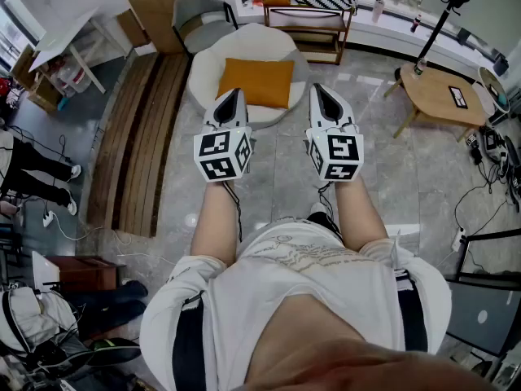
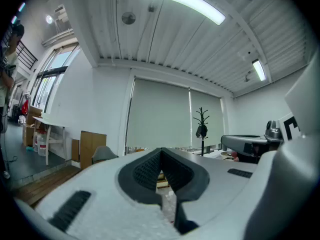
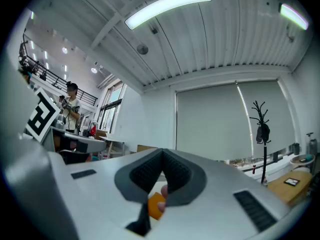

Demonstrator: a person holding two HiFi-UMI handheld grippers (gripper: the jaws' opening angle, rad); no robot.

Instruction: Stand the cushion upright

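Both pairs of jaws are pressed together with nothing between them. The left gripper [image 2: 161, 156] and right gripper [image 3: 162, 156] are held about level, side by side, above the floor. Through the slit under the right pads shows a patch of orange, probably the orange cushion [image 1: 255, 81]. It lies flat on the round white seat [image 1: 213, 62], towards the front edge, just ahead of the 2 gripper tips. To do this well, I would open both jaws before going down, pinch the cushion's 2 far corners, then tip it up on its near edge so that it stands evenly, perhaps leaning on the seat's back.
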